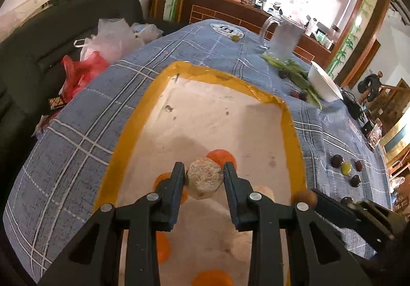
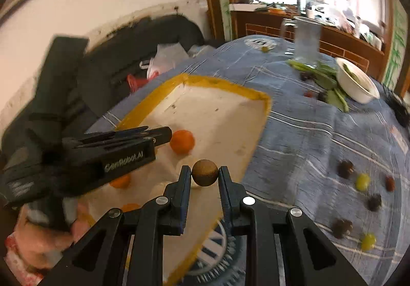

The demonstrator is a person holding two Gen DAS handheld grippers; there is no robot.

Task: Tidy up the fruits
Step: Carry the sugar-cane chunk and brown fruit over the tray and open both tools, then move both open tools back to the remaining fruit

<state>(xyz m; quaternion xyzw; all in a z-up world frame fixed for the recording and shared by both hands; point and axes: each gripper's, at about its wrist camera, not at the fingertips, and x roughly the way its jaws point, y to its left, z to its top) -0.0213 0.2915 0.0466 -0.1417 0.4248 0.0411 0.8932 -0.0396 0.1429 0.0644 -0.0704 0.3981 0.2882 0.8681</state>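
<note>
While the left gripper pinches a pale, rough-skinned fruit between its narrow-set fingers, it hangs above the near end of a white tray with a yellow rim. Oranges lie on the tray floor just behind and below the held fruit. In the right wrist view, the right gripper clamps a small brown round fruit between its pads, poised over the tray's near right edge, with the left gripper reaching in from the left beside an orange. Outward on the blue checked tablecloth, dark and yellow-green small fruits lie scattered to the right, well apart from the tray. Farther back stand a white bowl, green leaves and a glass pitcher.
</note>
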